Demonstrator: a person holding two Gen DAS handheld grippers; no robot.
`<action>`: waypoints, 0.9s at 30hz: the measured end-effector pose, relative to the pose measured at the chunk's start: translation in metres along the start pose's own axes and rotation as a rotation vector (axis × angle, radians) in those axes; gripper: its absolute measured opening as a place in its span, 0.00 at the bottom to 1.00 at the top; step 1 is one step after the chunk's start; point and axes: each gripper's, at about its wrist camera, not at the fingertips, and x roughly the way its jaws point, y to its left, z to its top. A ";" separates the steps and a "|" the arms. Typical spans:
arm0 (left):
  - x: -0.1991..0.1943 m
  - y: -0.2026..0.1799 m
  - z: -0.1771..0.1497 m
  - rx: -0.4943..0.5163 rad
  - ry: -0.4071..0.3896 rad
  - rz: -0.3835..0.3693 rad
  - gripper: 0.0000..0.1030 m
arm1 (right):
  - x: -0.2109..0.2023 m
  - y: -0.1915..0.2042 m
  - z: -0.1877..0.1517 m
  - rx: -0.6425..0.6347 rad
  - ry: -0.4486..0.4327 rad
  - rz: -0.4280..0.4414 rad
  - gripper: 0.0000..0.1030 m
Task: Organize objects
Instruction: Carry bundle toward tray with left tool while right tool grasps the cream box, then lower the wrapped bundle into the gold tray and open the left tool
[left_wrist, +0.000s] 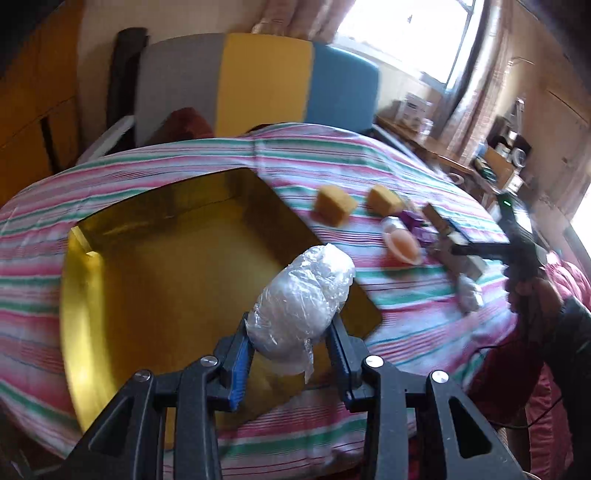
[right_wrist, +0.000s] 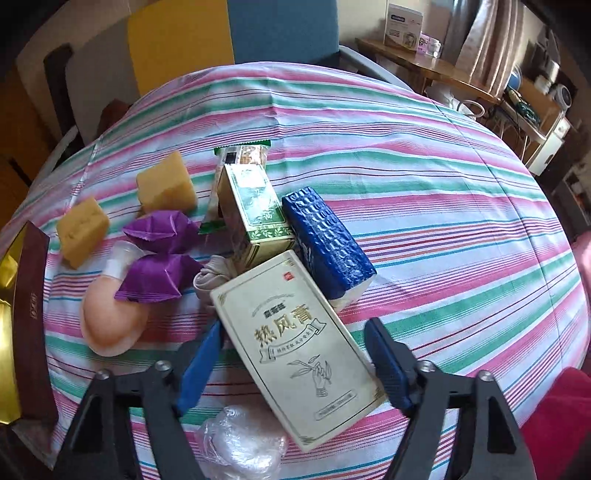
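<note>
Clamped between the pads of the left gripper (left_wrist: 291, 345) is a plastic-wrapped bundle (left_wrist: 303, 295), held above the near right corner of the gold tray (left_wrist: 88, 295); the jaws are closed only as far as the bundle's width. No items are visible inside the tray, so organizing appears to be at an early stage, with this bundle judged to be the first deposit. On the right side, the right gripper (right_wrist: 295, 363) is spread wide, its fingers flanking the cream box (right_wrist: 295, 350) without clear contact; nothing is gripped yet. Remaining on the striped cloth (right_wrist: 443, 184) are the blue box (right_wrist: 327, 240), the green box (right_wrist: 255, 210), a snack packet (right_wrist: 243, 155), two purple wrappers (right_wrist: 159, 254), two yellow sponges (right_wrist: 166, 184), a peach-coloured item (right_wrist: 110, 325) and a second wrapped bundle (right_wrist: 243, 443). Most of the transfer work is judged outstanding.
</note>
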 end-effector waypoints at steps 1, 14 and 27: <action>0.000 0.014 0.000 -0.025 0.004 0.025 0.37 | 0.000 0.002 -0.001 -0.015 -0.006 -0.012 0.55; 0.038 0.162 0.048 -0.372 0.072 0.197 0.36 | -0.001 0.009 -0.005 -0.067 -0.017 0.025 0.51; 0.112 0.189 0.082 -0.360 0.164 0.400 0.42 | 0.001 0.017 -0.006 -0.089 -0.009 0.003 0.51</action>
